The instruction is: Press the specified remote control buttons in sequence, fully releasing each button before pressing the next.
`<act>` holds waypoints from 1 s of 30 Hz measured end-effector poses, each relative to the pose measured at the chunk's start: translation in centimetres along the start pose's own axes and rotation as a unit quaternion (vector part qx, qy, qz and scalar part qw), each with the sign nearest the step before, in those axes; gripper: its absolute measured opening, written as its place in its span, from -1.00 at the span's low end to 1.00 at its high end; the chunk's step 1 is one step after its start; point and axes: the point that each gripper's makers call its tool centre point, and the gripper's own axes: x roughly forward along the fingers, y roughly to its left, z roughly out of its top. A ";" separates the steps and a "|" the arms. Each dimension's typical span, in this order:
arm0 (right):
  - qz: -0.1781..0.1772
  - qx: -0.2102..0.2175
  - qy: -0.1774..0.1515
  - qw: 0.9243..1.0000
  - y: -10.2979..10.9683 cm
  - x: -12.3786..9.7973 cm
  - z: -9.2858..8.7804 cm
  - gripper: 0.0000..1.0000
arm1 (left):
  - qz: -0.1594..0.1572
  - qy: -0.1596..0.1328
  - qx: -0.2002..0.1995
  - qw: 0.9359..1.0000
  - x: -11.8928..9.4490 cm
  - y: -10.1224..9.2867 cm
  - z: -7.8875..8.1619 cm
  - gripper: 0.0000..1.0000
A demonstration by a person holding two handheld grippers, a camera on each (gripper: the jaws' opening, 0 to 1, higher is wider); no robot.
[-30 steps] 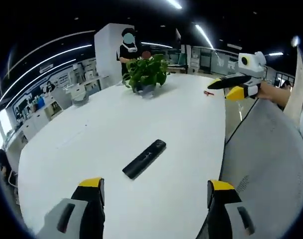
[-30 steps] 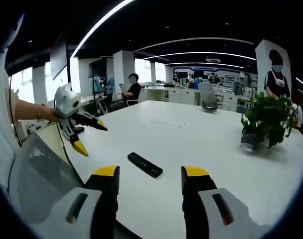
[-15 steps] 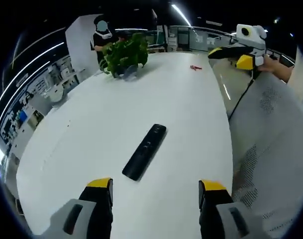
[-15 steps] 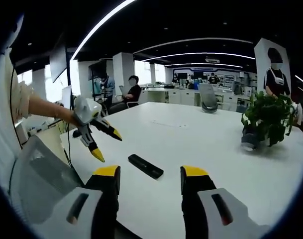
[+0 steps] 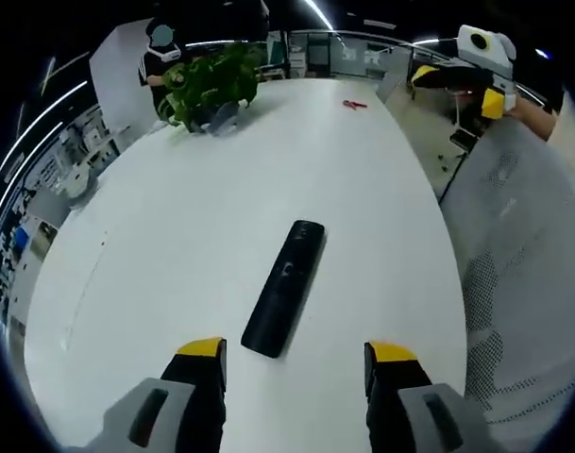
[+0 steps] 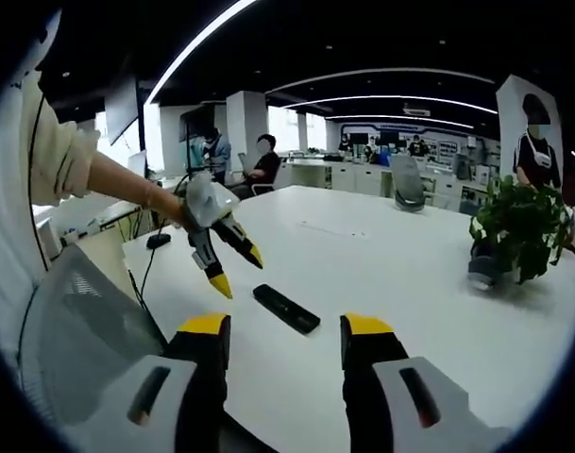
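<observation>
Both grippers are built alike. The left gripper (image 5: 292,382) has two black jaws capped with yellow tips, each set in a light grey housing with a dark oval slot. The right gripper (image 6: 279,363) shows the same black jaws, yellow caps and grey slotted housings. Seen from the right gripper view, the left gripper (image 6: 235,270) has a white body and slim black fingers ending in yellow points, with a thin black cable (image 6: 143,274) trailing below it. The person wears a cream long sleeve (image 6: 59,160) pushed up the forearm, and a pale garment fills the edge of that view
</observation>
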 end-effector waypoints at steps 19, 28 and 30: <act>0.009 -0.031 0.044 0.999 0.4 0.3 -1.4 -0.32 | -0.034 0.061 0.031 0.997 3.8 1.2 0.0 0.03; 0.002 -0.002 0.034 0.999 0.0 0.0 -1.2 -0.34 | -0.048 0.079 0.045 0.995 5.0 1.1 -0.1 -0.11; 0.002 0.000 0.032 0.999 -0.1 0.0 -1.1 -0.34 | -0.050 0.080 0.042 0.995 5.1 1.2 -0.2 -0.12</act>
